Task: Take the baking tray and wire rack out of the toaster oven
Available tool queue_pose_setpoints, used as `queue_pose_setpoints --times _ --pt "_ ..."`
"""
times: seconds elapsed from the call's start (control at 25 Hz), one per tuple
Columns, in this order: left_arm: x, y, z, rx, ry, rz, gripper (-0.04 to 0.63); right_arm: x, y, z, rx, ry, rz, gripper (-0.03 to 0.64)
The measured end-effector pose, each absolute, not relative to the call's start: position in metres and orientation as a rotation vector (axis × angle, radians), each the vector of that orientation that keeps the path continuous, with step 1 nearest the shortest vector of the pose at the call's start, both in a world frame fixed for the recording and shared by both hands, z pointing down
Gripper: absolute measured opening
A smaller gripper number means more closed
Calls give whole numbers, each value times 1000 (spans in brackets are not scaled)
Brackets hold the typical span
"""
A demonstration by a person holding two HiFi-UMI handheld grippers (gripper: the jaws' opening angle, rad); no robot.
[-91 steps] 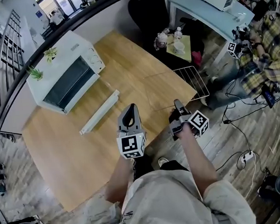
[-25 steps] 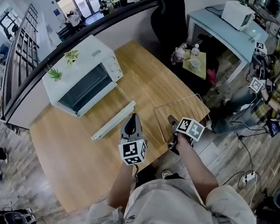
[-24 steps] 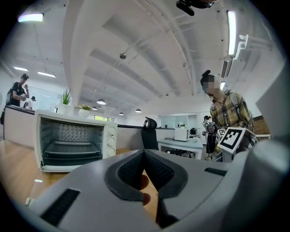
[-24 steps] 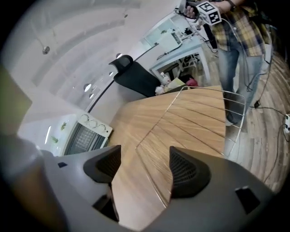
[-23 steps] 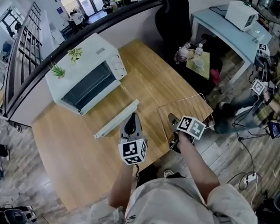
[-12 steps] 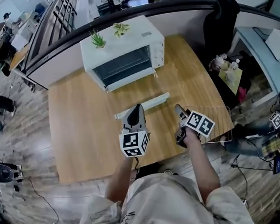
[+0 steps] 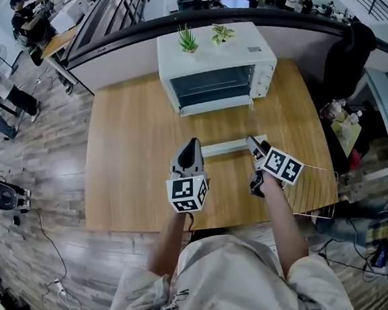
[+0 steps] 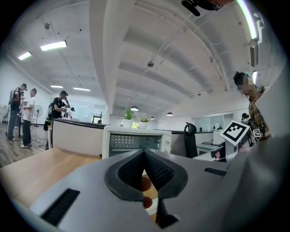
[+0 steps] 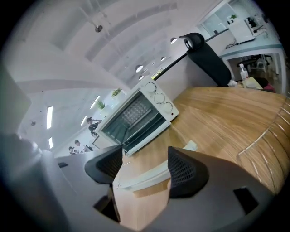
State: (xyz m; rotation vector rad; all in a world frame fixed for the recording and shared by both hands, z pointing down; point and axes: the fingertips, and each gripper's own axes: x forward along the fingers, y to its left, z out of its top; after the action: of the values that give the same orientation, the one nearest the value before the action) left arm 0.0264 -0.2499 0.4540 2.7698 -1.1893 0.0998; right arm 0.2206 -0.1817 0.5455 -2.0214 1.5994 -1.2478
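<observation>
The white toaster oven (image 7: 217, 68) stands at the table's far edge with its door (image 7: 217, 106) dropped open; its cavity (image 9: 131, 113) looks empty. A long white baking tray (image 7: 228, 146) lies on the wood in front of it. The wire rack (image 7: 315, 189) rests at the table's near right corner. My left gripper (image 7: 192, 144) hovers just left of the tray, its pads (image 8: 136, 170) pressed together on nothing. My right gripper (image 7: 250, 141) hangs over the tray's right end; its jaws have just been closing slightly but stand open, and the tray (image 9: 149, 174) shows beyond the gap, not gripped.
Two small potted plants (image 7: 187, 38) sit on top of the oven. A black chair (image 7: 350, 49) and a low stand with bottles (image 7: 339, 114) are off the table's right side. The wooden table (image 7: 130, 163) ends close to my body. People stand far off.
The view has swung round, so the oven went from upper left to top centre. Both grippers moved away from the wire rack, which now lies to the right, and toward the white tray.
</observation>
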Motion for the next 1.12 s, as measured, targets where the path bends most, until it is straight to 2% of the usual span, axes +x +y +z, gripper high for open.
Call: queue_pose_setpoints --times 0.36,1.12 --pt "-23 -274 448 2711 -1362 80 14 185 -237 514 -2080 1992 -910 316" --pt "-57 -321 462 2663 -1438 114 15 158 -306 536 -1992 1991 -1019 306"
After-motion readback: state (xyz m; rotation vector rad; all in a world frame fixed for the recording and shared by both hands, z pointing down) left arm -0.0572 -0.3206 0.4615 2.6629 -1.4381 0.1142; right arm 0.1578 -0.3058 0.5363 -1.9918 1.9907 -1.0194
